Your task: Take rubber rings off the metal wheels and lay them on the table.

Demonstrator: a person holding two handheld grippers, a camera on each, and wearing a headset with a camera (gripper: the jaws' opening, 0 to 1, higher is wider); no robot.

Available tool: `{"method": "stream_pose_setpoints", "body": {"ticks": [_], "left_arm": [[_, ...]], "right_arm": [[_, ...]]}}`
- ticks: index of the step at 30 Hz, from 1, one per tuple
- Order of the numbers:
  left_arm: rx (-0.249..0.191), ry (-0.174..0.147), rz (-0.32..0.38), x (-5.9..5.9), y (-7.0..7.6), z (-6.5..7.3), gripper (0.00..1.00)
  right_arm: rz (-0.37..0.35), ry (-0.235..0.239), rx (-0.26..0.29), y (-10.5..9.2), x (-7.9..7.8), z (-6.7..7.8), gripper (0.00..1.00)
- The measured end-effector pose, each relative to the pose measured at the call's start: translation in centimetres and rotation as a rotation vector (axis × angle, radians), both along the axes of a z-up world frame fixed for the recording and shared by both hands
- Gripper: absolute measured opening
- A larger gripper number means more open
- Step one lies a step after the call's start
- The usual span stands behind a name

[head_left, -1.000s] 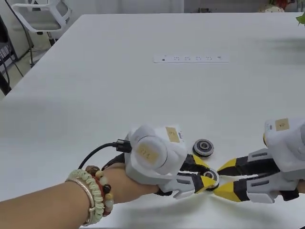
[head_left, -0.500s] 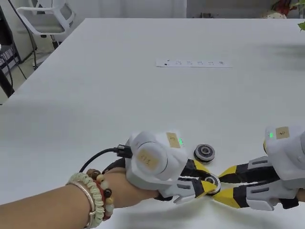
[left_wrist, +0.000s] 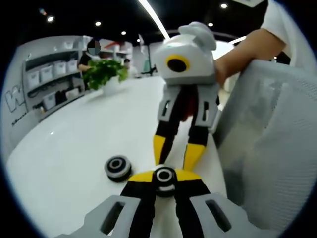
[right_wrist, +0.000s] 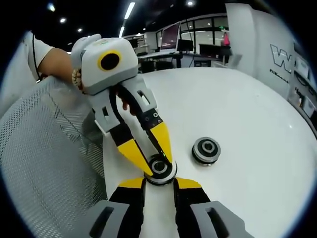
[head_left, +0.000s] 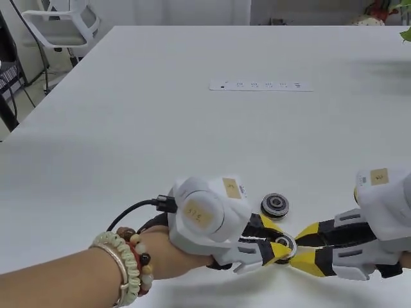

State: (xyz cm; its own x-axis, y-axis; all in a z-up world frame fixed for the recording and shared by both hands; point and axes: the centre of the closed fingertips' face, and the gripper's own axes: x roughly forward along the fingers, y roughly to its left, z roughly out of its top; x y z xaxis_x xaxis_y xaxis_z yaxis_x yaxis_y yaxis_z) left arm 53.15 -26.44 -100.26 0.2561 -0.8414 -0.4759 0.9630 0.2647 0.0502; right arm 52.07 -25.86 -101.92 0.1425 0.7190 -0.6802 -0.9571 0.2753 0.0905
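A small metal wheel with a black rubber ring [head_left: 284, 244] is held just above the white table [head_left: 160, 115] near its front edge. My left gripper [head_left: 277, 248] comes in from the left and is shut on it. My right gripper [head_left: 293, 255] meets it from the right, tips against the same wheel. In the left gripper view the wheel [left_wrist: 165, 178] sits between my left gripper's [left_wrist: 165, 175] yellow tips, with the right gripper [left_wrist: 174, 151] opposite. The right gripper view shows the wheel [right_wrist: 160, 168] between my right gripper's [right_wrist: 159, 182] tips. A second wheel [head_left: 275, 205] [left_wrist: 118, 167] [right_wrist: 206, 149] lies flat on the table just beyond.
A white power strip [head_left: 260, 85] lies farther back on the table. An office chair [head_left: 61, 22] stands off the far left corner. A black cable [head_left: 131, 208] trails from the left gripper. A grey mesh chair back [right_wrist: 44, 148] is close behind the table's front edge.
The head camera has shifted a little. Both grippers stay together on the same wheel, and the second wheel lies where it was.
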Motion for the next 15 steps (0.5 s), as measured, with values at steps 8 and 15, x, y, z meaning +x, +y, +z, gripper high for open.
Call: {"method": "stream_pose_setpoints", "body": {"ticks": [8,15], "left_arm": [[0.001,-0.002,0.000,-0.02,-0.01,0.02,0.15],[0.002,-0.002,0.000,-0.05,-0.01,0.03,0.15]], "right_arm": [[0.011,-0.005,-0.019,-0.34,0.06,-0.12,0.18],[0.018,-0.005,-0.038,-0.66,-0.07,-0.13,0.11]]}}
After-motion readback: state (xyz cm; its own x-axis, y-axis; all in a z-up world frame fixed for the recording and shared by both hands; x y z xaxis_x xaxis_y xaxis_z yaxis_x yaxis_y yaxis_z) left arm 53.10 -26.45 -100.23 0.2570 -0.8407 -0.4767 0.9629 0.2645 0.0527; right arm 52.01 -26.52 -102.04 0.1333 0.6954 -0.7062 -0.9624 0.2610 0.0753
